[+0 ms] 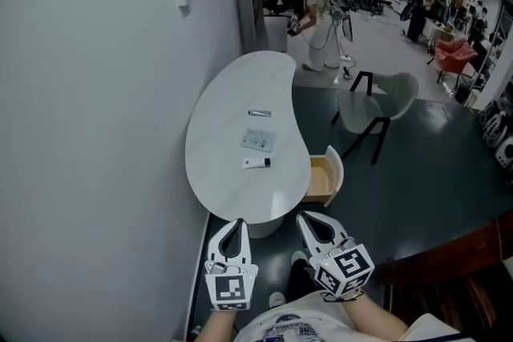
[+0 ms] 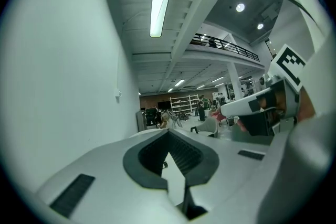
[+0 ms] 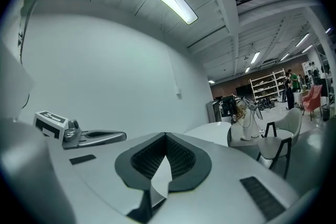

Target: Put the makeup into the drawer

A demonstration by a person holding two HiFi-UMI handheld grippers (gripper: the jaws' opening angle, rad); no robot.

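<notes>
Both grippers sit low in my head view, side by side, just short of the near end of the white table [image 1: 232, 88]. On the left gripper [image 1: 237, 223], its own view shows the 2 fingers pressed tip to tip with nothing between them. The right gripper [image 1: 306, 218] reads the same: fingers together, nothing held. Both point roughly level toward the table.

The makeup lies on the tabletop, 3 pieces in a loose line down the middle. A slim dark stick [image 1: 259, 113] is farthest from me, a grey square case [image 1: 258, 140] is in the centre, and a white tube [image 1: 256, 162] with a black cap is nearest. None of them touch each other.

The wooden drawer [image 1: 324, 179] stands pulled out at the table's right edge, near the tube's end of the row. A grey chair [image 1: 377, 102] stands beyond the drawer on the dark floor. A plain white wall [image 1: 96, 132] runs along my left.
</notes>
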